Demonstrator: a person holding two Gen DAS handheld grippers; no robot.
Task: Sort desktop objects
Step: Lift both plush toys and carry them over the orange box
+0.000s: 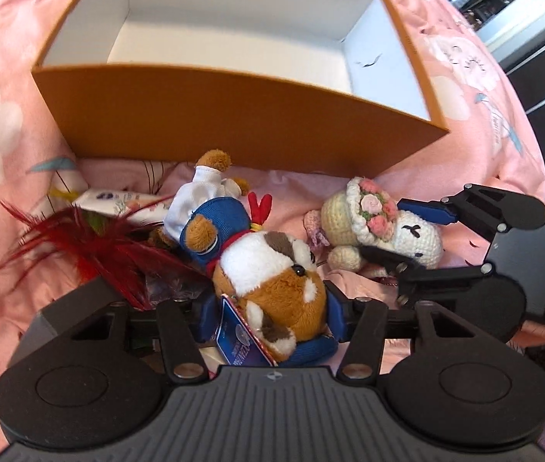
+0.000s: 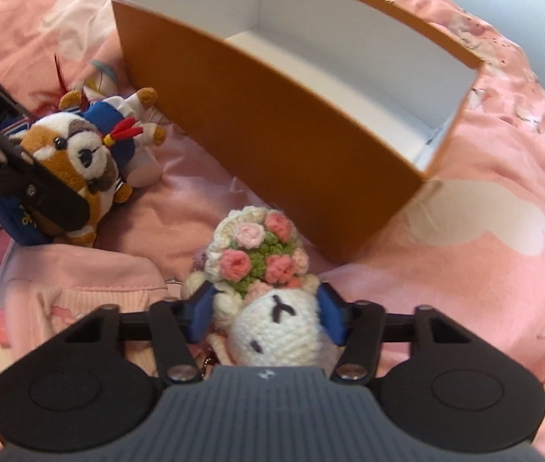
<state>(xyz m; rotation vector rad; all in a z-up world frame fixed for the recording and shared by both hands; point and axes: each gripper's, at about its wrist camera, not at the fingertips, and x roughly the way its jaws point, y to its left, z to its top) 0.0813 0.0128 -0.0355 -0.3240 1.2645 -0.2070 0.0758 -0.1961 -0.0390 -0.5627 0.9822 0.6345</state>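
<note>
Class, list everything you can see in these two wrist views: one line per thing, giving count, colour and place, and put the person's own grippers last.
Box: one, orange outside, white inside, open top, nothing visible inside, behind the toys.
Plush hamster: one, brown and white, blue outfit, between the left gripper's fingers.
Plush bear: one, brown, white and blue clothes, lying by the box's front wall.
Crochet bunny: one, white, with a pink and green flower hat, between the right gripper's fingers.
Feathers: a bunch, dark red, left of the plush toys.
Tube: one, white, behind the feathers.
Bedspread: one, pink with white print, under everything.
Left gripper: black, blue pads, around the hamster.
Right gripper: black, blue pads, around the bunny.
</note>
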